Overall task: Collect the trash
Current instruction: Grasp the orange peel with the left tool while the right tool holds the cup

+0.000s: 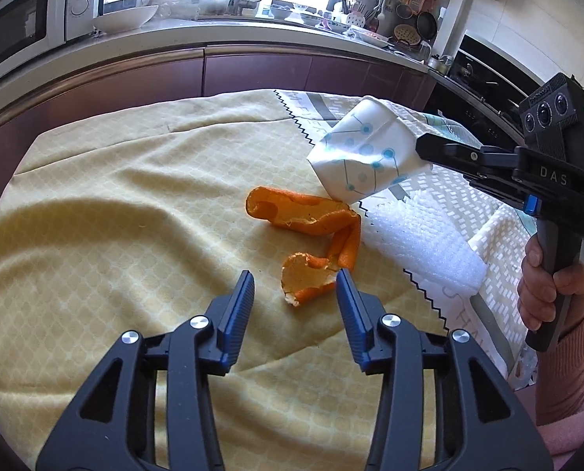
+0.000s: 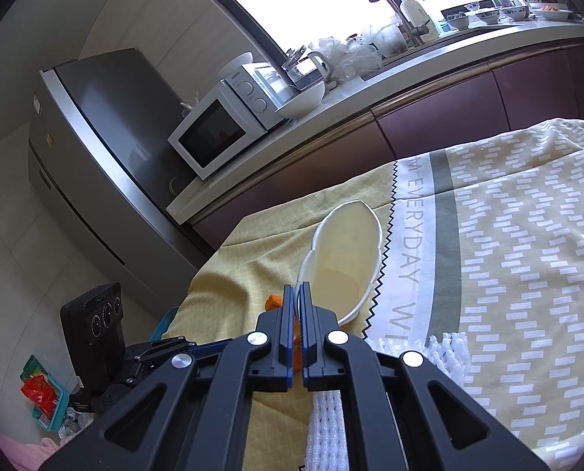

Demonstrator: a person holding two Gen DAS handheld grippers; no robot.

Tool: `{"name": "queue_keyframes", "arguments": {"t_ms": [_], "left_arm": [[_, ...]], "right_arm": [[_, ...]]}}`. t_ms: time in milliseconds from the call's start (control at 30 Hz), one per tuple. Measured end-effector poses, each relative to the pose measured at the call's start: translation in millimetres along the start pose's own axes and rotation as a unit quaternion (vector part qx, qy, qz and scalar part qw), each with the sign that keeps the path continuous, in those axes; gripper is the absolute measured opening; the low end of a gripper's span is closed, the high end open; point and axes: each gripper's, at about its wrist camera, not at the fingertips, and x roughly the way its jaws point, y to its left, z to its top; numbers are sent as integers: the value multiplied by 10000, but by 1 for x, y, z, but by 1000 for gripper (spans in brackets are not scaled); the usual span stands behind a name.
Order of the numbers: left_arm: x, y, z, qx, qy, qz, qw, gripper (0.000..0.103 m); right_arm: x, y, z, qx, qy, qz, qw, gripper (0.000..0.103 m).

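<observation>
The left gripper point(image 1: 295, 280) stands spread above orange peel point(image 1: 311, 235) on a yellow cloth point(image 1: 95, 216). To its right, the right gripper point(image 2: 299, 294) pinches a paper cup point(image 1: 364, 153) by its rim.

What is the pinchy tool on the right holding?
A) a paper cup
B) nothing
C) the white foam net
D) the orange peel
A: the right gripper is shut on the rim of the paper cup, lifted over the cloth, while the orange peel lies loose below.
</observation>
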Motion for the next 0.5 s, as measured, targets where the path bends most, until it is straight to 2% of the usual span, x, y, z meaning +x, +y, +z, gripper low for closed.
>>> {"name": "queue_keyframes", "arguments": {"t_ms": [167, 233, 333, 400, 500], "left_arm": [[16, -2, 7, 77, 214, -173, 9996, 35], [21, -4, 7, 117, 280, -263, 9992, 24], [18, -10, 5, 210, 225, -169, 9994, 18], [15, -12, 2, 217, 200, -158, 9994, 11], [7, -15, -2, 178, 126, -81, 9997, 9]], "right_arm": [[2, -2, -2, 48, 26, 58, 10000, 2], [2, -2, -3, 39, 40, 54, 10000, 2], [1, -2, -2, 31, 26, 43, 10000, 2], [0, -2, -2, 35, -4, 32, 10000, 2], [-2, -2, -1, 33, -58, 40, 10000, 2]]}}
